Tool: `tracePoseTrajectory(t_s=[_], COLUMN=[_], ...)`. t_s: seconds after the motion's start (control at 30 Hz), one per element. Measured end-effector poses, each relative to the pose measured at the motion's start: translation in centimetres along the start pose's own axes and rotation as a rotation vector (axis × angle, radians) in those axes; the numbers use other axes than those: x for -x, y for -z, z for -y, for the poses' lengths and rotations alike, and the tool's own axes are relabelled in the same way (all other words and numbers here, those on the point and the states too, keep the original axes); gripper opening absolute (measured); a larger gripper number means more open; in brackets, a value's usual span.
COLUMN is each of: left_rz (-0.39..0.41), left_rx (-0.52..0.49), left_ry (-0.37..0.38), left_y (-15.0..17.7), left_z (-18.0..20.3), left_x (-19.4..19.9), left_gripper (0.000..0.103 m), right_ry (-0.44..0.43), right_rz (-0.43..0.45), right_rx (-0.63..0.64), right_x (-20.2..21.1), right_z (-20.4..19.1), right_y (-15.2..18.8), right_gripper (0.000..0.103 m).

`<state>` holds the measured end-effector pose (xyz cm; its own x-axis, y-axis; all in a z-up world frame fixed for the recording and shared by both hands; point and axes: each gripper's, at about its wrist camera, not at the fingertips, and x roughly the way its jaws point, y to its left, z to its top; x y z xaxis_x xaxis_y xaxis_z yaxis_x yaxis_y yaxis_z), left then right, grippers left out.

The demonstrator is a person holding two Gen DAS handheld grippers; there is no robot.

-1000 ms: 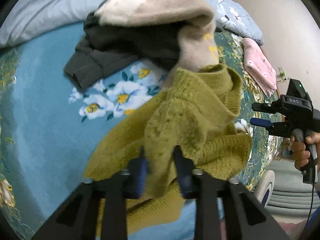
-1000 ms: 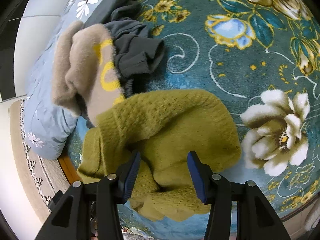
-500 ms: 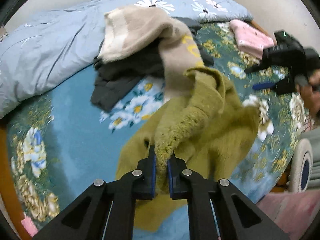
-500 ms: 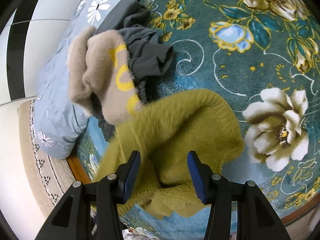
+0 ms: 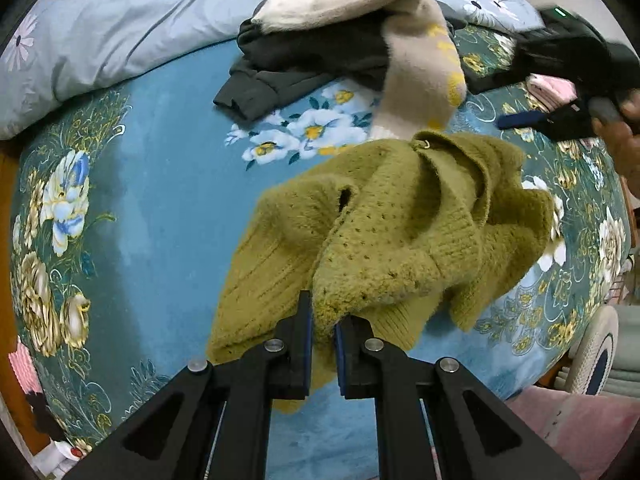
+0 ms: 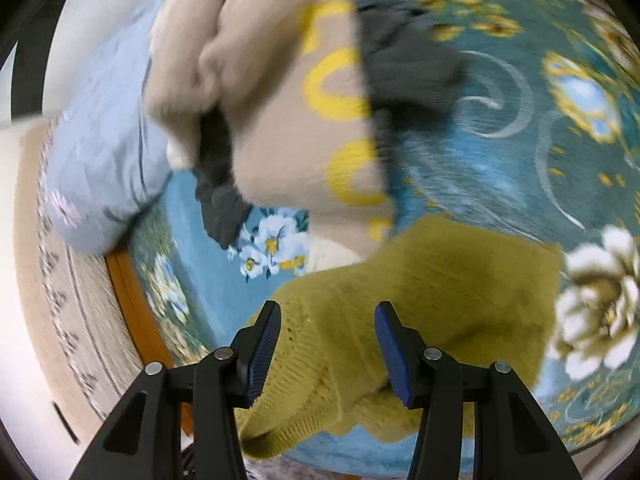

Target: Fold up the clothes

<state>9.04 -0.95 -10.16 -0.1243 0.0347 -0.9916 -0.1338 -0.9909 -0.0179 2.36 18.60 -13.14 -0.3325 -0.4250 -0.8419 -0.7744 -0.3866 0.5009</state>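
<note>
Bed (image 5: 160,152): covered by a teal floral spread, with a pale blue quilt (image 5: 132,28) bunched along its far side.

Unfolded pile at the far side: a beige sweater (image 5: 416,64) with yellow lettering lies over a dark grey garment (image 5: 280,64).

Olive knit sweater (image 5: 400,232): crumpled on the spread in front of that pile, its far edge just beside the beige sweater. Its bulk runs from the near left towards the right.

Left gripper (image 5: 322,328): fingers closed on a near fold of the olive knit sweater, which rises from the bed at that point.

Right gripper (image 6: 326,344): fingers spread apart, holding nothing, hovering above the sweater's right portion; the view is blurred, so contact cannot be told.

Judgement: the sweater is not yet laid flat. The right gripper is nearer the loose right end, which lies directly ahead of and below its fingers, and is best placed to take it.
</note>
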Motion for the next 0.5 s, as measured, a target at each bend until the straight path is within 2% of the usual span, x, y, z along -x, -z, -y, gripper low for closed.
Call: tracePoseTrajectory(t_s=[0.13,0.23,0.27,0.33,0.37,0.4,0.5], left_rz=[-0.016,-0.024,-0.026,-0.029,-0.03,-0.031,-0.035], left_rx=[0.01,0.046,0.06,0.079,0.083,0.087,0.1], left_ry=[-0.001,0.004,0.008,0.012,0.013,0.014,0.016], left_y=[-0.5,-0.9,-1.0,-1.2,-1.3,-1.4,-1.7], left_z=[-0.7,-1.7,-2.0,-2.4,-2.6,-2.7,-2.9], left_x=[-0.2,-0.4,-0.5,-0.7,-0.8,-0.9,-1.1], left_gripper=[0.01,0.01,0.01,0.01,0.01,0.01,0.01], right_ry=[0.102,0.201,0.211,0.231,0.241,0.238,0.202], right_rz=[-0.062,-0.075,-0.074,-0.072,-0.072,-0.067,-0.048], right_rx=[0.134,0.224,0.23,0.244,0.25,0.245,0.205], right_x=[-3.2,-4.7,-4.7,-4.7,-4.7,-4.4,-3.1], right_z=[-3.1,-4.0,-3.8,-3.2,-3.0,-2.6,-1.2], right_y=[0.1,0.8,0.9,1.2,1.4,1.6,2.4], right_gripper=[0.053,0.052,0.048,0.027,0.011,0.003,0.0])
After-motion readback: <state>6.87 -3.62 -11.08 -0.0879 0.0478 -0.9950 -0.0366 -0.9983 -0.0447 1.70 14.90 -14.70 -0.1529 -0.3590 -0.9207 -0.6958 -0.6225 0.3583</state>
